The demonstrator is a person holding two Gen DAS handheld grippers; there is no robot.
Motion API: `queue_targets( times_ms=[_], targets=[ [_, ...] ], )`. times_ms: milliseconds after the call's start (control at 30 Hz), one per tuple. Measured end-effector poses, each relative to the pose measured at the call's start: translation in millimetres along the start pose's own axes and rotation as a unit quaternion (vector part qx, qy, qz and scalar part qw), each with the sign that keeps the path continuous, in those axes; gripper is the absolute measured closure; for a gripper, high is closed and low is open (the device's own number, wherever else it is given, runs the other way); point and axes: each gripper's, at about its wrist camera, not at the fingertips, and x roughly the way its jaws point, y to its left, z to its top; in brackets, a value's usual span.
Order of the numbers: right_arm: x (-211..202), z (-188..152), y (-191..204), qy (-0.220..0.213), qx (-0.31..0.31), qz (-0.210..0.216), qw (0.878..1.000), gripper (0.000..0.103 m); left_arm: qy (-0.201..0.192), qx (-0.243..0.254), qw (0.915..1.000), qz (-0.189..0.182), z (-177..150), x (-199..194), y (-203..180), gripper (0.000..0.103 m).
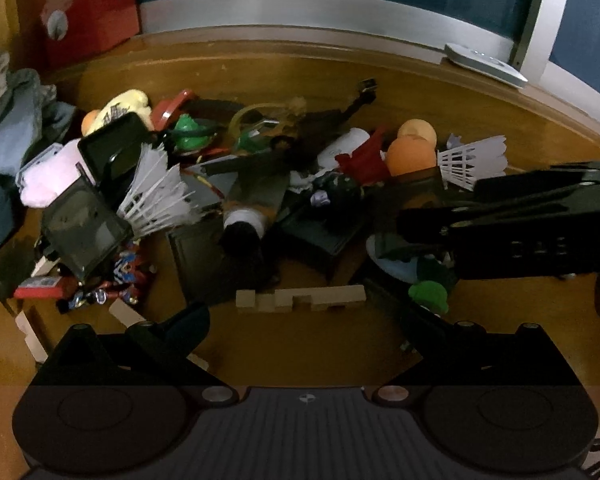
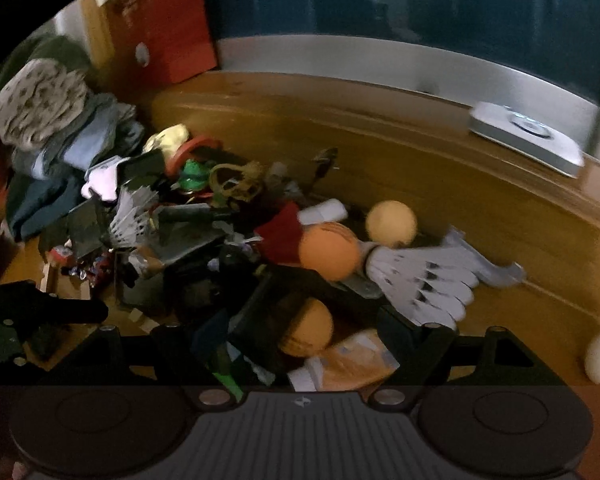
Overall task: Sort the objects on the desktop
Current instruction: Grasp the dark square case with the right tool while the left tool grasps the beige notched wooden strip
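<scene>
Both jaws wide, empty, over heaped clutter (balls loose): nudging orange ball risks roll-off.

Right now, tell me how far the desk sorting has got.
Barely started. Done: nothing looks grouped; the shuttlecocks, orange balls, wooden blocks and figurines are still one heap on the wooden desk. In hand: the left tongs are open and empty; the right tongs are open low around an orange ball, not yet closed. Left: everything.
</scene>
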Motion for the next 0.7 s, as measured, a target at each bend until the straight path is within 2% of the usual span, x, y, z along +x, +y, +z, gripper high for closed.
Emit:
queue_targets(
  times_ms=[233,300,333,433,467,533,567,700],
  targets=[
    [15,1,11,0.004,-0.035,0.005,0.999,0.028,0.0,0.001,1.0,-0.003,-3,2,-2,0.0],
    [17,0,14,0.002,-0.045,-0.003,0.999,0.04,0.0,0.001,1.0,-0.003,-3,1,-3,0.0],
    [19,-1,14,0.003,-0.047,-0.007,0.999,0.05,0.0,0.002,1.0,-0.003,-3,1,-3,0.0],
    [14,0,10,-0.006,-0.031,-0.007,0.999,0.061,-0.002,0.003,1.0,-0.001,-3,1,-3,0.0],
    [12,0,8,-0.01,-0.027,-0.006,1.0,0.071,-0.003,0.004,1.0,0.0,-3,1,-3,0.0],
    [6,2,4,-0.015,-0.016,-0.003,1.0,0.081,-0.005,0.006,1.0,0.002,-3,1,-3,0.0],
    [4,2,2,-0.016,-0.009,-0.001,1.0,0.085,-0.006,0.006,1.0,0.003,-3,1,-3,0.0],
    [-6,-1,-7,-0.017,0.015,0.002,1.0,0.085,-0.009,0.001,1.0,0.002,-1,4,-2,0.0]
  ],
)
